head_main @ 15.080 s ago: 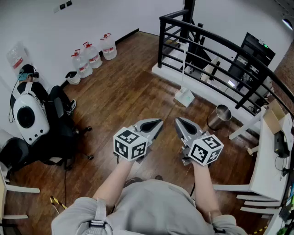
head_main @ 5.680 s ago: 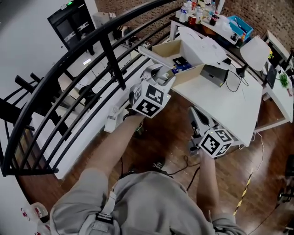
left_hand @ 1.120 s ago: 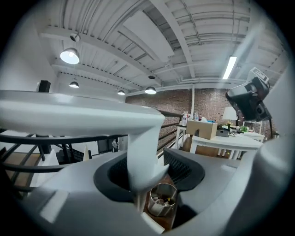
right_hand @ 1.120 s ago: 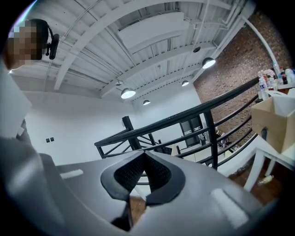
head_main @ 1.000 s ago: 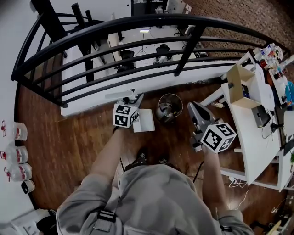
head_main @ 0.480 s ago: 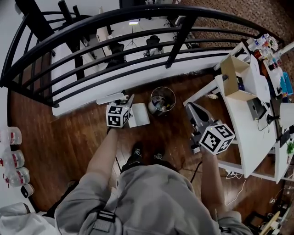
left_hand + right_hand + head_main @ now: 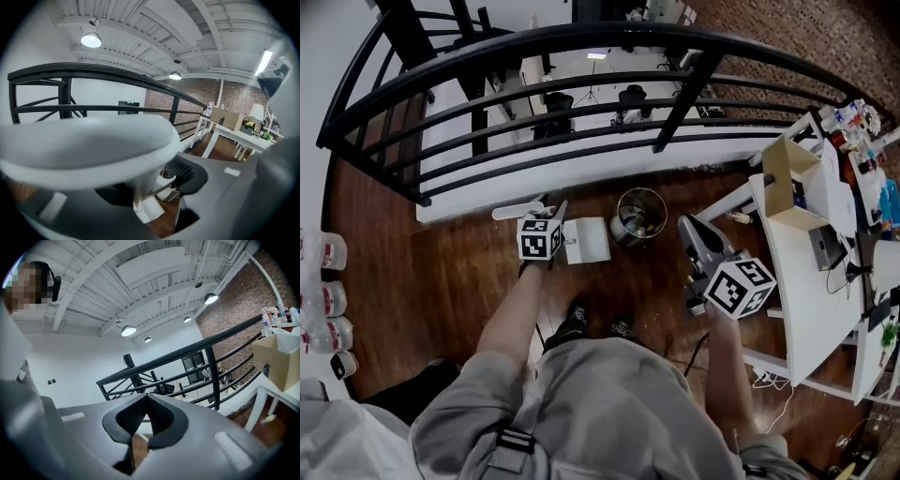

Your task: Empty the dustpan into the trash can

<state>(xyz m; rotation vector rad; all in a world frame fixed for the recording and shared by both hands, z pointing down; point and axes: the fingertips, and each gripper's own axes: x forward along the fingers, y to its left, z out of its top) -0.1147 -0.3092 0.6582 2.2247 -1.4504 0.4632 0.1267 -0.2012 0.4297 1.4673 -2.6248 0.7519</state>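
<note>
The left gripper (image 7: 551,208) is closing its jaws around the white dustpan (image 7: 586,241) handle, the pan seemingly low beside the trash can (image 7: 621,212). The right gripper (image 7: 686,226) hangs pinched together, empty.

Dark wooden floor (image 7: 441,272) carries the round metal trash can (image 7: 639,214), upright just beside the railing's white base (image 7: 487,192); clear water bottles (image 7: 321,305) stand at its left edge, the white bench (image 7: 806,281) at right

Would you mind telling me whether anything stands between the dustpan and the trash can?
Nothing visible does. The dustpan is right beside the trash can, with only a narrow strip of bare wooden floor between them.
</note>
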